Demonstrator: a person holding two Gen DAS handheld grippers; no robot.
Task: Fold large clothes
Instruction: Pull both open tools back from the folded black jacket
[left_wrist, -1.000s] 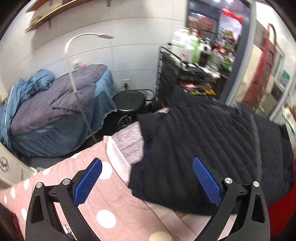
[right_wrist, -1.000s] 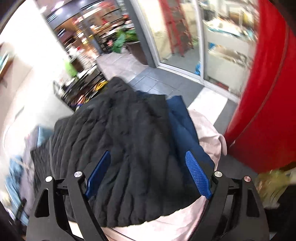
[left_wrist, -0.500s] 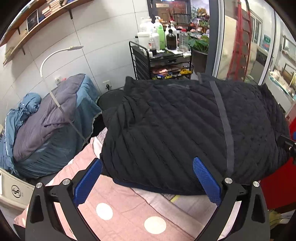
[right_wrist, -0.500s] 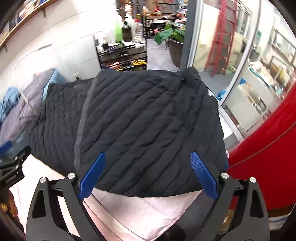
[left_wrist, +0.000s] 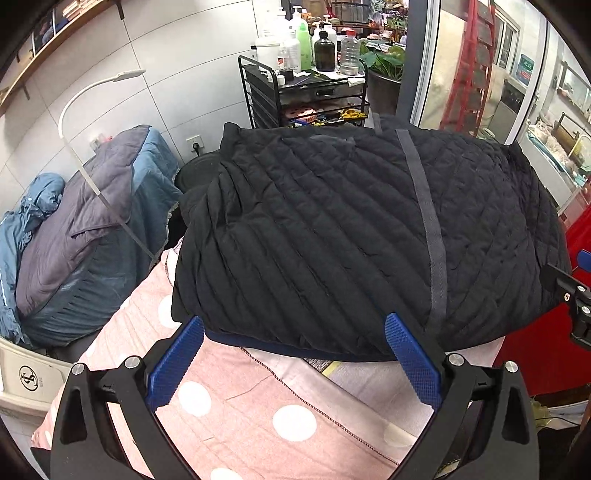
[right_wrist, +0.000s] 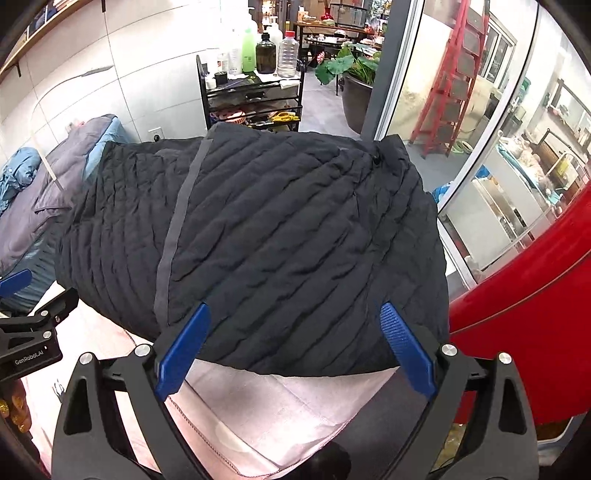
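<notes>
— Two grippers are seen, both with jaws spread wide and nothing held between them. Where is the jacket (left_wrist: 362, 236) placed?

— It is laid on the pink dotted cover (left_wrist: 236, 402), folded into a broad black bundle. Its near hem is found just beyond the tips of the left gripper (left_wrist: 293, 360) and of the right gripper (right_wrist: 293, 347).

— How is its long axis set against them?

— It is run crosswise, side to side in both views, so the hem is met square-on by both pairs of fingers. A grey band (left_wrist: 428, 236) is crossed over the bundle from far edge to near edge.

— Which hand is judged nearer?

— Neither, it is judged; the near edge is shared. The left end, toward the blue bedding (left_wrist: 85, 229), is faced by the left gripper, and the end toward the red panel (right_wrist: 524, 332) by the right.

— And the next move?

— A reach forward and down to that hem is probably called for, one gripper per half.
</notes>
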